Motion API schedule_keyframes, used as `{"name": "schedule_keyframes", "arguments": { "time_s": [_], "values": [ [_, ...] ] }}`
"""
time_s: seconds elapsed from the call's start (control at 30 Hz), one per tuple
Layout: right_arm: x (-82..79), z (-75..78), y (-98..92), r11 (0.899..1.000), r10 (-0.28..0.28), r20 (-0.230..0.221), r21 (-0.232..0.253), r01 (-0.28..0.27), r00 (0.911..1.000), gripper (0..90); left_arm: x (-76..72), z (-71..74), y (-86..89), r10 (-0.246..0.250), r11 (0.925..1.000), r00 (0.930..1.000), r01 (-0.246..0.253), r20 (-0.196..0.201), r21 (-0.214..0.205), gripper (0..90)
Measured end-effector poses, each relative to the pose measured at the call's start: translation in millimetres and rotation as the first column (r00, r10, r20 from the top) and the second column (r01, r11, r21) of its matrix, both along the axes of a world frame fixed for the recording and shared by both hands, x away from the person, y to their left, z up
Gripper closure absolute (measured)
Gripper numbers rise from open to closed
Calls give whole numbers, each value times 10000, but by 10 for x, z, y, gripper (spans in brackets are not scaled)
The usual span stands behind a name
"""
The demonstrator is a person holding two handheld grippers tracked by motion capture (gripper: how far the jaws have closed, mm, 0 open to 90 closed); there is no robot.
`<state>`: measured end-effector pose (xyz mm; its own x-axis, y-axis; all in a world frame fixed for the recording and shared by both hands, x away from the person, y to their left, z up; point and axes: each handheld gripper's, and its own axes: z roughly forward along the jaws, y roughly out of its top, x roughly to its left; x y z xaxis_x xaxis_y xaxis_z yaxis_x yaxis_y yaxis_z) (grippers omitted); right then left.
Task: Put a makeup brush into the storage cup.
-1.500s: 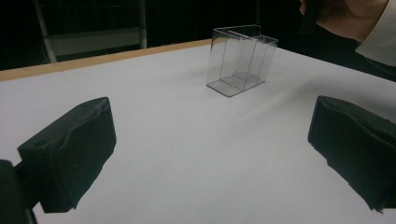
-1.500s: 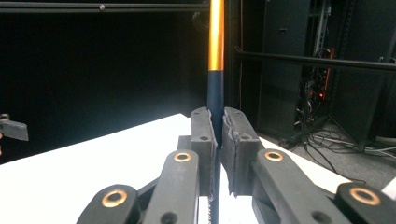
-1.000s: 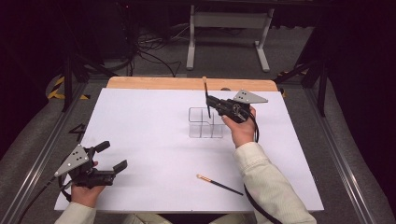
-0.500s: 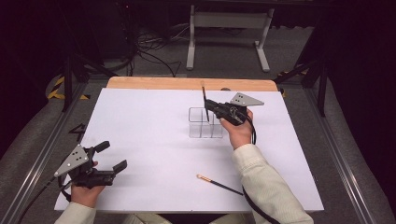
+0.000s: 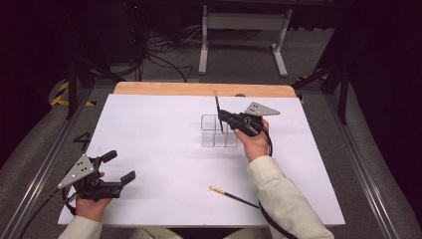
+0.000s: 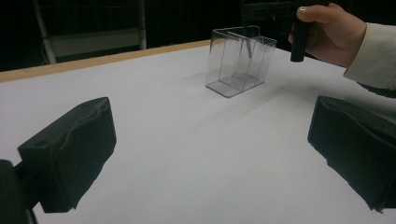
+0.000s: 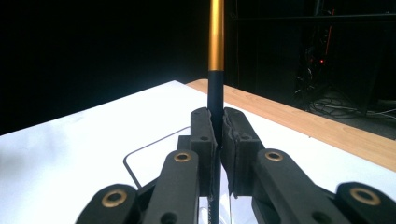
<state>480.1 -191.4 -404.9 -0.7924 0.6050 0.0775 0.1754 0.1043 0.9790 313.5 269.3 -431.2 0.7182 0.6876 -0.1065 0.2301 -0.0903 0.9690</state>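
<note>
From the high view, the right tool holds a thin brush upright over the clear box on the white counter. Another brush lies near.

In the left gripper view, the left tool is wide apart, gripping nothing.

In the right gripper view, the pads pinch the brush.

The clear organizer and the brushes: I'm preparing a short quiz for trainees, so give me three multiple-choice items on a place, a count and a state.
1. Where does the loose brush lie?
A. on the white sheet, near the person's right sleeve
B. inside the organizer
C. on the floor

2. How many brushes can be seen?
A. one
B. two
C. four

3. The left gripper is
A. open, holding nothing
B. shut on a brush
C. shut on the organizer

Answers: 1 A, it lies flat by the sleeve. 2 B, one loose, one brush upright in the right gripper over the clear organizer. 3 A, its jaws stand apart.
</note>
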Motion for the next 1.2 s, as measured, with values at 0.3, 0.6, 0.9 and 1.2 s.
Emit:
{"name": "schedule_keyframes", "arguments": {
  "time_s": [0.3,0.6,0.9,1.2],
  "values": [
    [-8,-45,-12,9999,-44,-148,-112,43,9999,835,5,4,-3,-66,10000,10000,66,-21,3,20],
    [-53,13,-27,9925,-137,-473,1203,193,9988,398,31,6,-28,-201,9998,9998,200,-28,-97,21],
    [-317,328,-148,9991,-345,-410,217,354,9986,226,112,22,-106,-411,9991,9992,411,6,-106,20],
    [-574,564,-324,9979,-437,-148,-492,429,9989,178,162,29,-159,-582,9983,9983,582,21,-19,21]
  ]
}}
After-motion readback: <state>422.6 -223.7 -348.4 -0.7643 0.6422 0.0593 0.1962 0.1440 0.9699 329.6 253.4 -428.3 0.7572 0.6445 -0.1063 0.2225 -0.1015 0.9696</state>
